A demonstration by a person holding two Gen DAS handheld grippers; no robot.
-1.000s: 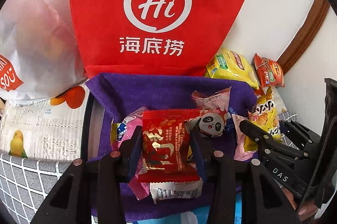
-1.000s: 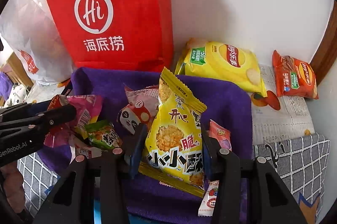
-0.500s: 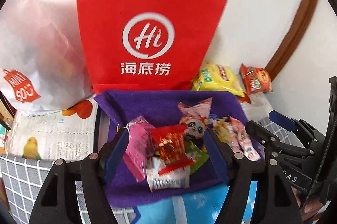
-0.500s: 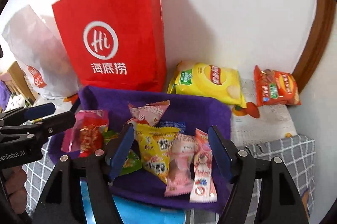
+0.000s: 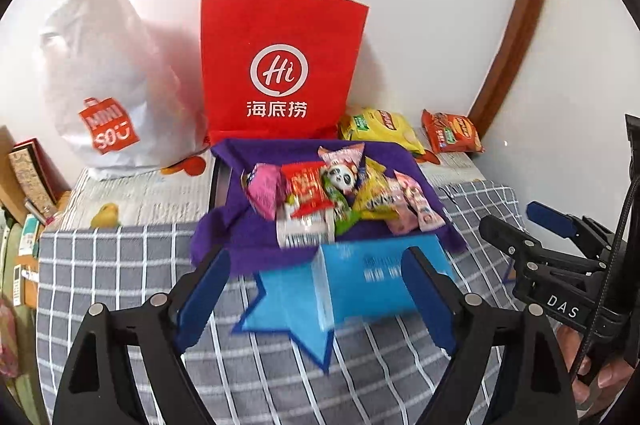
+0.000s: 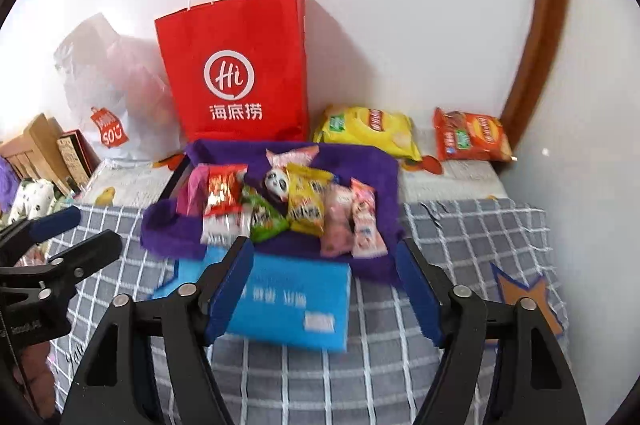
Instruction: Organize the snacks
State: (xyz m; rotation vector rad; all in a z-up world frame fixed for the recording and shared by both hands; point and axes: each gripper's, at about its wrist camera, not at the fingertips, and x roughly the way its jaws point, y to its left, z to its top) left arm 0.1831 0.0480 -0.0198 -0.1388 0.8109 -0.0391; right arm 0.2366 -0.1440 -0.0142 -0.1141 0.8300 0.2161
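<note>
Purple cloth tray (image 5: 236, 249) is where all the small snack packs (image 5: 344, 197) sit right now, piled in a loose heap: a red pack (image 6: 222, 191), a yellow one (image 6: 306, 203), a panda-face one (image 6: 276, 185), a green one and a couple of pink ones. Both my claws are off the pile. My left claw (image 5: 318, 295) has just been opening and its jaws stand wide apart with nothing between them, and same story for my right claw (image 6: 324, 291), wide and empty. Under them is a blue box (image 6: 288, 305) lying on the grey checked cloth (image 6: 460, 233), touching the tray's near edge. Behind the tray a red paper bag (image 5: 280, 65) stands upright against the wall, with a white plastic bag (image 5: 108, 81) to its left. On the right, a yellow chips bag (image 6: 368, 131) and an orange chips bag (image 6: 472, 137) lie outside the tray, near the wall
</note>
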